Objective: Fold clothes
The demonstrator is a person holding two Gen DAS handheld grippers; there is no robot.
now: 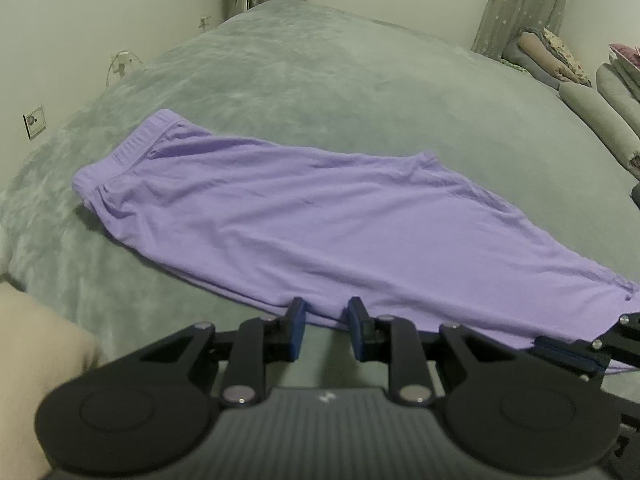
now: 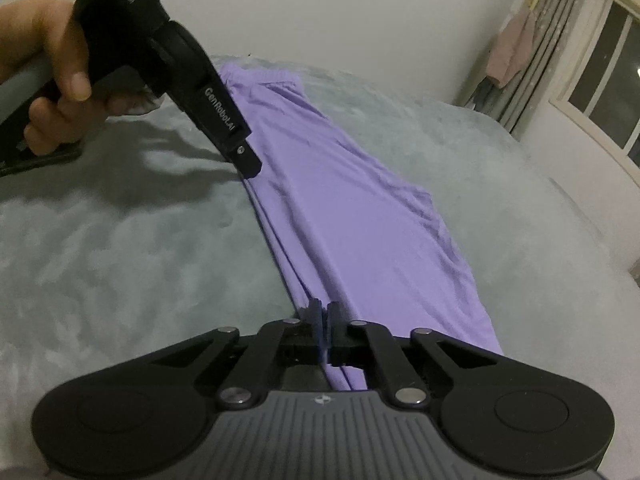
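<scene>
A purple garment with a ribbed waistband lies stretched out flat on a grey-green bed. At its near long edge, my left gripper holds a small bunch of the fabric between narrowly spaced jaws. Seen from the right wrist, the left gripper meets that edge partway along the garment, with a hand on its handle. My right gripper is shut on the same edge near the garment's end, fabric trailing under it. The right gripper also shows low at the right.
Rolled pillows and bedding are stacked at the bed's far right. Curtains and a window stand behind the bed, with pink clothing hanging nearby. A wall outlet is at left. Blanket spreads around the garment.
</scene>
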